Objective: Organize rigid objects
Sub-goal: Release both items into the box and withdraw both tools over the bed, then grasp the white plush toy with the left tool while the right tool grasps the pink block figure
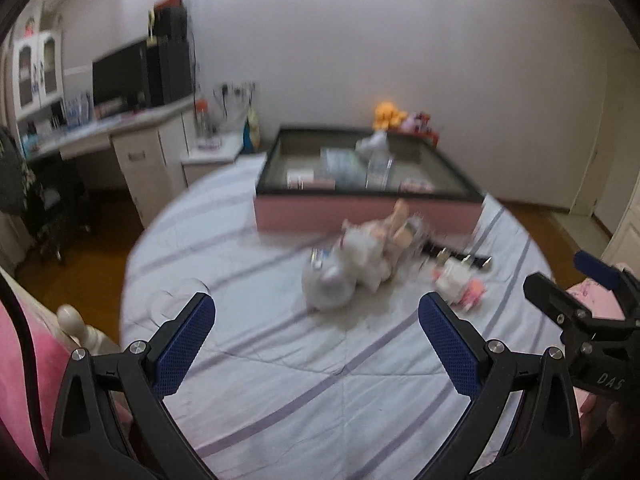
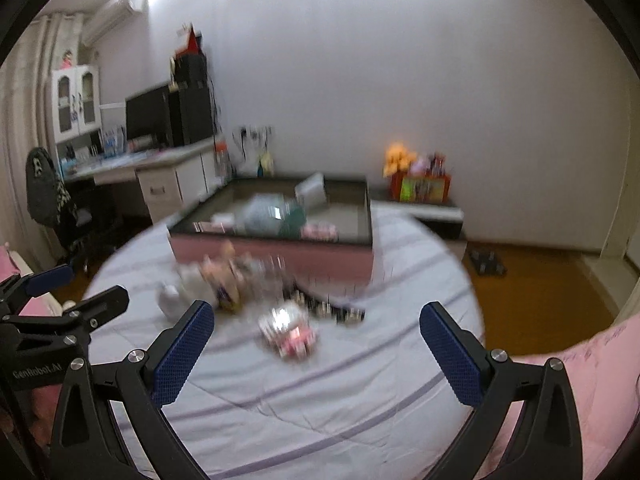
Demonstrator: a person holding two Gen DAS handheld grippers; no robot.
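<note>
A blurred heap of small objects lies on the striped bedspread [image 1: 280, 344]: a white rounded item [image 1: 330, 284], a doll figure [image 1: 394, 232], a black strap [image 1: 460, 258] and a small white-and-pink box [image 1: 460, 282]. Behind them stands a pink box with a dark rim [image 1: 276, 168] holding several items. My left gripper [image 1: 316, 344] hangs open above the bedspread, short of the heap, nothing between its fingers. My right gripper [image 2: 316, 348] is also open and empty, with the white-and-pink box [image 2: 288, 334] just beyond it. The pink box [image 2: 272, 252] appears again farther back.
A desk [image 1: 132, 128] with a monitor and drawers stands at the left, a dark chair [image 1: 48, 200] before it. A low shelf [image 2: 424, 208] with toys sits beyond the bed on the right. Wooden floor [image 2: 540, 292] surrounds the bed. Pink fabric [image 2: 580, 384] lies at the near right.
</note>
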